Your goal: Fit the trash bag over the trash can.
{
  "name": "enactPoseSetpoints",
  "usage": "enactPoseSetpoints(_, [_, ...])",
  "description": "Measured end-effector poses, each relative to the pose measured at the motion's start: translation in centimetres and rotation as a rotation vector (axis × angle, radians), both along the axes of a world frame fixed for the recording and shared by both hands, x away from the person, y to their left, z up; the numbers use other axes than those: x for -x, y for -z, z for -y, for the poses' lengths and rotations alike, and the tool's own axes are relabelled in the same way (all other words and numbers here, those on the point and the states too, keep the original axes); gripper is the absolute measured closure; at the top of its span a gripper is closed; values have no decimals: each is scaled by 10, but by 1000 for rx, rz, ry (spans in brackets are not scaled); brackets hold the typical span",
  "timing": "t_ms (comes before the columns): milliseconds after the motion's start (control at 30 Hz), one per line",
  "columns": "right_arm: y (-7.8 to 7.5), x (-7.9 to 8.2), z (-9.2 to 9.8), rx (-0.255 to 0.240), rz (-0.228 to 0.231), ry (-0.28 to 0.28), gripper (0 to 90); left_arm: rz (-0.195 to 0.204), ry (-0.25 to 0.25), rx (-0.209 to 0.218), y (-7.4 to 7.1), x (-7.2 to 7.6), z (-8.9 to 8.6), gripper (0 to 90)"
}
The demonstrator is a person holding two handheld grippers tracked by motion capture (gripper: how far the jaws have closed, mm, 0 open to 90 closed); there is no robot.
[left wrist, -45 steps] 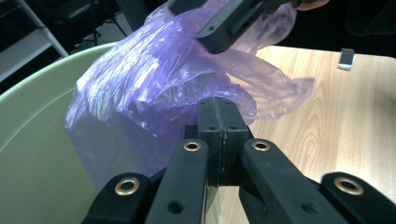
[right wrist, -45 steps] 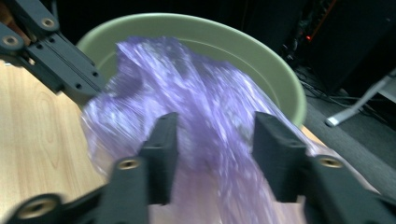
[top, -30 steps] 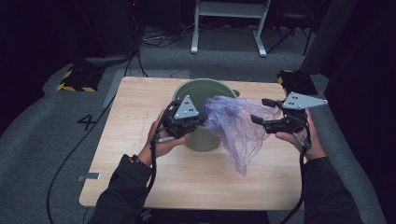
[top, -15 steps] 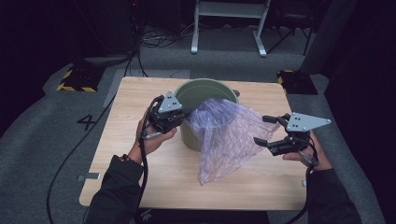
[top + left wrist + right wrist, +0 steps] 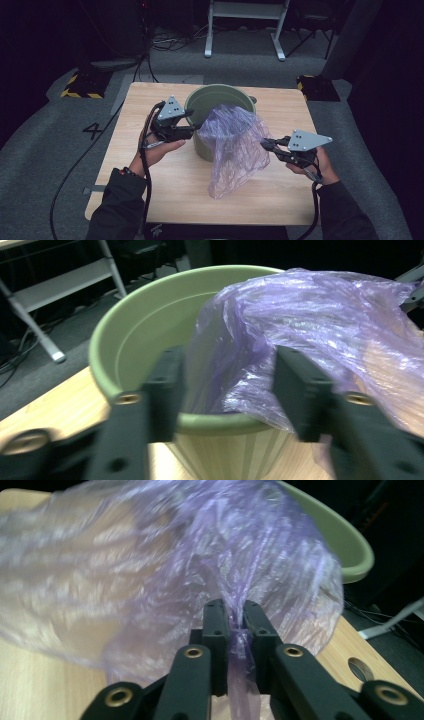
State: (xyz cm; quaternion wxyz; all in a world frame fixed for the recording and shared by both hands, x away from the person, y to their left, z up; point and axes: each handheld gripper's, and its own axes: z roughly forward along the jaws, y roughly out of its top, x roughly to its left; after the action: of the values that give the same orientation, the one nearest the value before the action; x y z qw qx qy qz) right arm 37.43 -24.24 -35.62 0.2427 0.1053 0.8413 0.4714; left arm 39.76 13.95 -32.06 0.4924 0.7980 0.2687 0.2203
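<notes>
Item under handling: a thin, translucent purple plastic bag (image 5: 235, 145). The film is heavily crinkled and glossy, with fine pleats that gather toward the grip point; the wood grain of the bench (image 5: 165, 185) shows faintly through it. Its upper part is draped over the near rim of a green bucket (image 5: 210, 100) and partly into its mouth; the rest hangs down the bucket's front wall and spreads to the right, with the lower end reaching the bench surface in front of the bucket.

Right hand-held gripper (image 5: 267, 145): its jaws have just been closing, and the right gripper view shows them clenched on a bunched fold of the bag, the film pinched flat between the two pads and trailing below them. It is positioned to the right of the bucket, clear of it.

Left hand-held gripper (image 5: 195, 127): its jaws have just been opening. In the left gripper view they stand apart at the bucket's near rim, with the bag's edge and rim between them. The view is blurred, but the pads appear not to press on the film, so this one is recorded as released.

The bucket stands upright near the far middle of the bench; its interior looks empty apart from the bag.
</notes>
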Motion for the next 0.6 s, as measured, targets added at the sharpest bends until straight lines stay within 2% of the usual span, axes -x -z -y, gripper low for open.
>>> enactPoseSetpoints(33, [0, -1, 0, -14, 1, 10, 851, 11, 20, 9, -1, 4, -1, 333])
enactPoseSetpoints(67, [-1, -2, 0, -30, -1, 13, 860, 25, 27, 10, -1, 9, 0, 283])
enactPoseSetpoints(200, [-6, -5, 0, -80, -1, 41, 883, 60, 81, -17, -1, 32, 9, 153])
enactPoseSetpoints(333, [-13, -7, -2, -113, -2, 62, 890, 96, 128, -39, 0, 52, 23, 153])
enactPoseSetpoints(433, [-17, -9, -6, -124, -5, 70, 892, 120, 182, -81, 4, 69, 42, 154])
enactPoseSetpoints(600, [-23, -12, -11, -149, -10, 81, 892, 109, 223, -110, 21, 80, 64, 154])
